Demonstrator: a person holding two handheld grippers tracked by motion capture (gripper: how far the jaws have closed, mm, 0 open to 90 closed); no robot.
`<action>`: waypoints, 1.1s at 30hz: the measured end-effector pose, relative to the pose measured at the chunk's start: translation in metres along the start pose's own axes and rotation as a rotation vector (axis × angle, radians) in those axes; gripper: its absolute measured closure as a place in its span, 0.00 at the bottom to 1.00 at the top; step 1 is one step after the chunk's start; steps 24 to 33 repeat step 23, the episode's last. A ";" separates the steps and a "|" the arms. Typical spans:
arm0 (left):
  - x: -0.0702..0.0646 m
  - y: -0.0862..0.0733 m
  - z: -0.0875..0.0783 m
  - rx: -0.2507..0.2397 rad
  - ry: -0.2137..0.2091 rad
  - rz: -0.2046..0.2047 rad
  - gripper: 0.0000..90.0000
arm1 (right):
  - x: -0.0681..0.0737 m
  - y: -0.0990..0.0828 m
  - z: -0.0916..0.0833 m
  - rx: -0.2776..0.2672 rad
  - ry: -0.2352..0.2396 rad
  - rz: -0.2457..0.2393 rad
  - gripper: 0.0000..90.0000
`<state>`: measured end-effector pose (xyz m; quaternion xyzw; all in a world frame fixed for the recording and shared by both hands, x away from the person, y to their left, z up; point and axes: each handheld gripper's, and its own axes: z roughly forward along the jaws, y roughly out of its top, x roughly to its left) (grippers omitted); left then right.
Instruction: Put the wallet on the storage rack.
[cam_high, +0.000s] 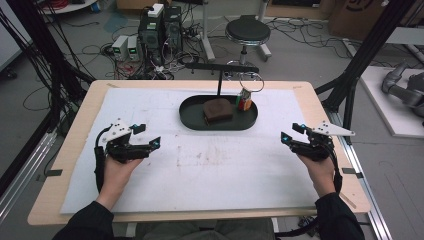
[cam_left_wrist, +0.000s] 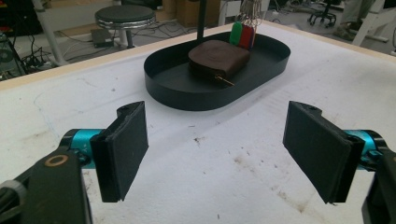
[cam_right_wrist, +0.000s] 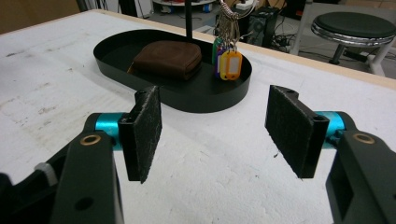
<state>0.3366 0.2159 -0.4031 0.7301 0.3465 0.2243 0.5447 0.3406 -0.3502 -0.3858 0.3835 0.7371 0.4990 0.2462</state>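
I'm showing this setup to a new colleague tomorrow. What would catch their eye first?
Probably the black oval tray at the far middle of the white mat, holding a brown wallet with a bunch of coloured key tags hanging beside it. Next, the two open grippers, left and right, held over the mat at either side.

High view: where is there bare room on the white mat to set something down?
The wide stretch of white mat between the left gripper and the right gripper, in front of the black oval tray, is bare. The tray itself is crowded: a brown leather wallet and hanging coloured key tags fill it.
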 end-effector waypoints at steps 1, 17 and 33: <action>0.000 -0.001 0.000 0.002 0.002 -0.004 0.25 | 0.000 0.000 0.000 -0.002 0.000 -0.003 0.42; 0.000 0.000 0.002 -0.004 0.002 0.001 0.25 | 0.001 -0.001 0.000 0.007 0.001 -0.012 0.41; 0.001 0.001 0.004 0.000 0.000 -0.001 0.25 | 0.000 -0.003 -0.001 0.009 0.001 -0.008 0.41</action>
